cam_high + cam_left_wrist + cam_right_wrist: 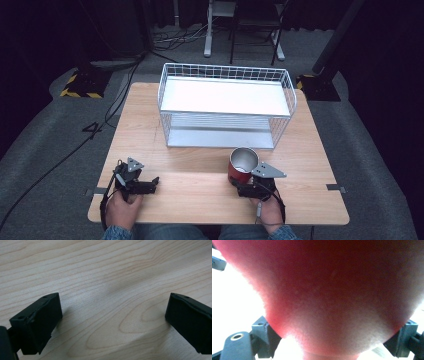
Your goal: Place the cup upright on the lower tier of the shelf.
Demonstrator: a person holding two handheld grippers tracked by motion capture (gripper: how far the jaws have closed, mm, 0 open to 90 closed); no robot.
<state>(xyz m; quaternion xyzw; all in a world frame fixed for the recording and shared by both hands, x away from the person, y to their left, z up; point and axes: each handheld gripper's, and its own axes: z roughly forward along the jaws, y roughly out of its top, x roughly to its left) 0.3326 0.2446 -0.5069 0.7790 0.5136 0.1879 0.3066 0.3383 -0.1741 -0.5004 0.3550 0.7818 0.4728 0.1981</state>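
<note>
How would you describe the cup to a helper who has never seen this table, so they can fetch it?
Find the white wire rack on the wooden table. Just in front of its right half stands a red cup with a shiny metal inside, between the right gripper's jaws. It is the only red thing there.

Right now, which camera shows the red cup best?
The high view: the whole cup stands in front of the rack. The right gripper view has a blurry red wall; the left gripper view has bare table.
</note>
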